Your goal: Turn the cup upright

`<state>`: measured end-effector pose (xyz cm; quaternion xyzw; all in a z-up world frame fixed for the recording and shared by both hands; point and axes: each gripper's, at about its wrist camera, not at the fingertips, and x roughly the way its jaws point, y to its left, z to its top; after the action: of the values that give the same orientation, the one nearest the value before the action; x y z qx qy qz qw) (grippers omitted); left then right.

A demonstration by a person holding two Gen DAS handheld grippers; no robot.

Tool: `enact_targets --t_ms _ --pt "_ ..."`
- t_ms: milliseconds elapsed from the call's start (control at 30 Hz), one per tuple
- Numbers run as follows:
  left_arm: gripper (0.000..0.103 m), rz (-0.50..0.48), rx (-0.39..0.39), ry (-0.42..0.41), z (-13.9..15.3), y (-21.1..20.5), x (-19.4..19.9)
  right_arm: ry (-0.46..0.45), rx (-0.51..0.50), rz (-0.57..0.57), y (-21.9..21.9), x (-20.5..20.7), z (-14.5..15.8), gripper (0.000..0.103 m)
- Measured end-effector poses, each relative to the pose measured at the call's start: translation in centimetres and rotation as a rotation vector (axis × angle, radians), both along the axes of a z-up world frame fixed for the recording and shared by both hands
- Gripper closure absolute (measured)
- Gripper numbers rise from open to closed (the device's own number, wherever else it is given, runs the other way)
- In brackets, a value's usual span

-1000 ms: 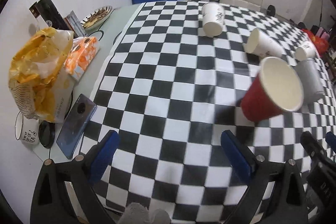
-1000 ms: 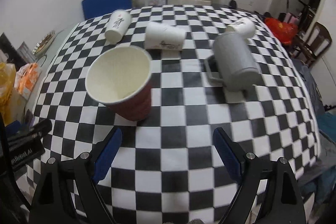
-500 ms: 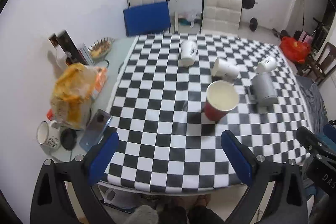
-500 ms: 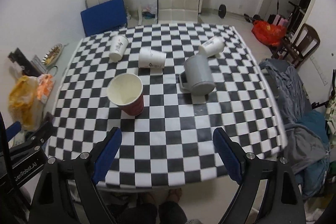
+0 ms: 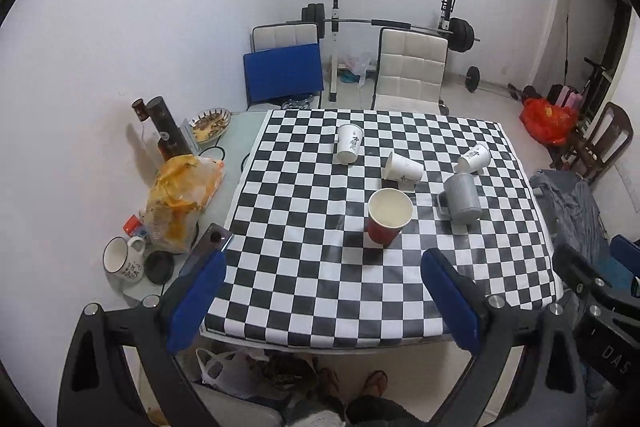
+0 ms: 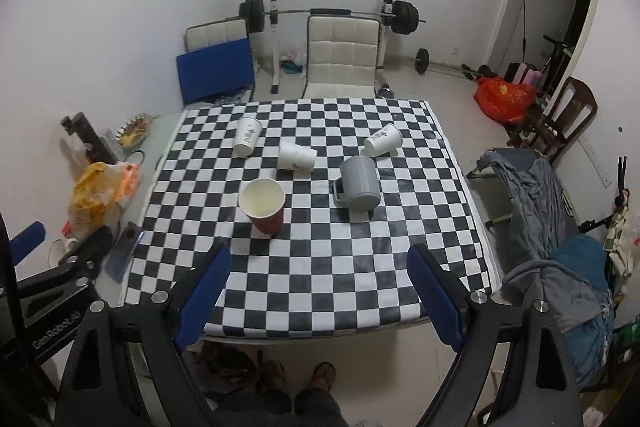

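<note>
A red paper cup (image 5: pixel 388 215) stands upright on the checkered table (image 5: pixel 304 267); it also shows in the right wrist view (image 6: pixel 265 205). Three white paper cups lie on their sides behind it: one at the far left (image 5: pixel 349 143), one in the middle (image 5: pixel 403 167), one at the right (image 5: pixel 475 157). A grey mug (image 5: pixel 460 197) lies on its side, also seen in the right wrist view (image 6: pixel 359 183). My left gripper (image 5: pixel 324 297) and right gripper (image 6: pixel 318 291) are both open and empty, held high above the table's near edge.
Beside the table's left edge are a yellow bag (image 5: pixel 180 195), a phone (image 5: pixel 204 251), a white mug (image 5: pixel 120 261) and a dark bottle (image 5: pixel 166 129). Chairs (image 5: pixel 410 73) and a barbell rack stand behind. Clothes lie on a chair (image 6: pixel 532 195) at the right.
Both grippers have pulled up and back from the table, so the whole table and room now show. The red cup stays upright where it was.
</note>
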<state>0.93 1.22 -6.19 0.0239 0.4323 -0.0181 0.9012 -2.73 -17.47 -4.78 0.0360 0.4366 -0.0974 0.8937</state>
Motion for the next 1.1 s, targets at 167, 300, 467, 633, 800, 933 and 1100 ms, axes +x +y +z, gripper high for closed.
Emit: enact_targets --t_ms 167,300,467,633,800,933,1100 --pt "0.003 0.013 -0.002 -0.014 1.4 0.5 -0.7 -0.002 0.01 -0.002 0.1 -0.7 1.1 0.012" --pt "0.003 0.02 -0.004 -0.018 2.2 0.8 -1.1 -0.004 0.023 -0.006 0.2 -1.0 1.8 0.012" --pt "0.003 0.017 0.002 -0.027 2.7 0.7 -1.3 -0.007 0.031 -0.004 0.5 -1.3 2.6 0.012" --pt "0.003 0.02 0.0 -0.028 3.0 0.5 -1.5 -0.01 0.042 0.002 1.1 -1.3 3.8 0.012" --pt "0.003 0.018 -0.003 -0.039 4.1 0.5 -1.6 -0.018 0.047 0.002 1.1 -1.0 4.3 0.012" --pt "0.003 0.017 -0.007 -0.039 4.5 0.6 -1.4 -0.017 0.047 0.0 1.0 -0.9 4.4 0.012" --pt "0.003 0.016 -0.005 -0.038 4.6 0.5 -1.4 -0.014 0.046 0.0 0.9 -0.8 4.4 0.012"
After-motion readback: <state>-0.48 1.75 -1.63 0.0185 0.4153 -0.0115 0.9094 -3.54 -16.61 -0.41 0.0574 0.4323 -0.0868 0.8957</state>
